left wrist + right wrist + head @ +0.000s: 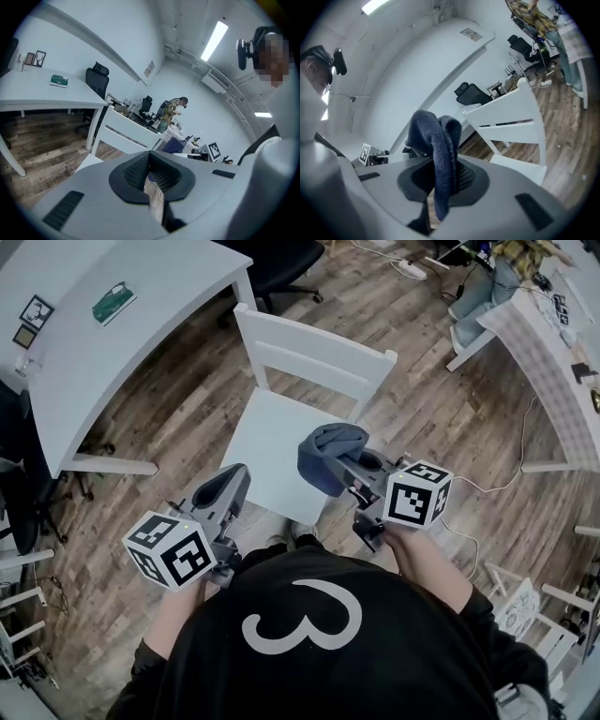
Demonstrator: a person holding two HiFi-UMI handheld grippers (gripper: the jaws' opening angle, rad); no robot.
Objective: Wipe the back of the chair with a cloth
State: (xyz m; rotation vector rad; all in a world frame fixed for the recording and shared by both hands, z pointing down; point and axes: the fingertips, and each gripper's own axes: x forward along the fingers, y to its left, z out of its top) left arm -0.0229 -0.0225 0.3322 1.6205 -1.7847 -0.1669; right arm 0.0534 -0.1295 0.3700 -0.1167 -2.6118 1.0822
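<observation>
The white wooden chair stands in front of me, its slatted back (314, 357) on the far side and its seat (272, 442) toward me. My right gripper (328, 474) hovers over the seat's near right corner, shut on a dark blue cloth (333, 442) that bunches up over the jaws. In the right gripper view the cloth (436, 140) hangs through the jaws, with the chair back (511, 117) ahead to the right. My left gripper (225, 486) is beside the seat's near left corner, shut and holding nothing. The left gripper view shows the chair back (126, 133) ahead.
A white desk (122, 324) stands at the left with a green object (113, 302) on it. A black office chair (281, 263) stands behind the white chair. Another table (553, 362) and a seated person (487, 287) are at the far right. A cable (487, 488) lies on the wood floor.
</observation>
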